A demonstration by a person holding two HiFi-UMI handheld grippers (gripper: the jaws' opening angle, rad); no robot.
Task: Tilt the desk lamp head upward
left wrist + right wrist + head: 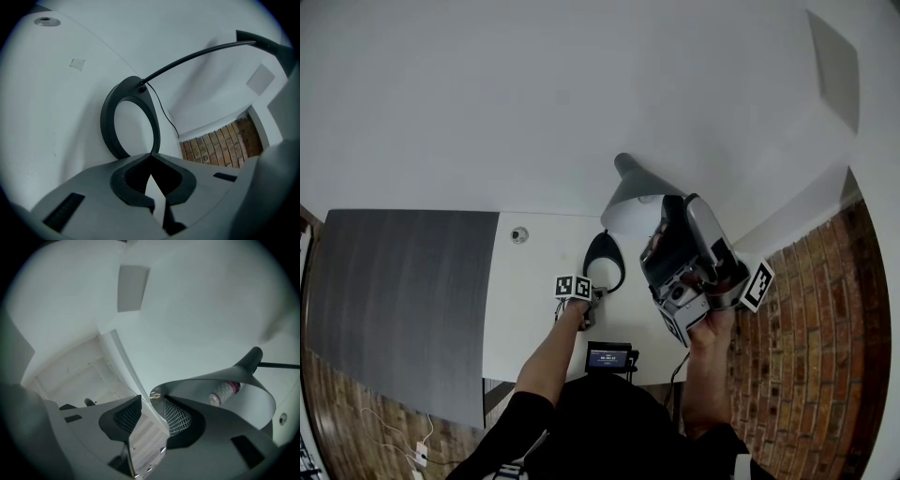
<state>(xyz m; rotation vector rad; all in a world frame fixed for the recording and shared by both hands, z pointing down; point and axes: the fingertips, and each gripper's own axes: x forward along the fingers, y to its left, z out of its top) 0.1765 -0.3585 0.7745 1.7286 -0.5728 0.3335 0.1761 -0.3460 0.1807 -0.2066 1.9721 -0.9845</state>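
Observation:
The desk lamp stands on a white desk [534, 319]. Its black ring base [591, 253] [107, 126] carries a thin black stem [197, 56] up to a grey cone shade [628, 187] [225, 376], with a bulb [225, 392] inside. My left gripper [592, 302] [151, 154] is shut and holds nothing, and its tips meet at the ring base's near edge. My right gripper [667, 208] [152, 404] is raised to the shade. Its jaws stand apart, with the shade's rim between them against the right pad [176, 416].
A dark grey panel [403, 300] covers the desk's left part. A small round grommet [519, 234] [45, 21] sits in the white top behind the lamp. A brick surface [806, 356] runs along the right. A small screen device [609, 357] hangs at the desk's near edge.

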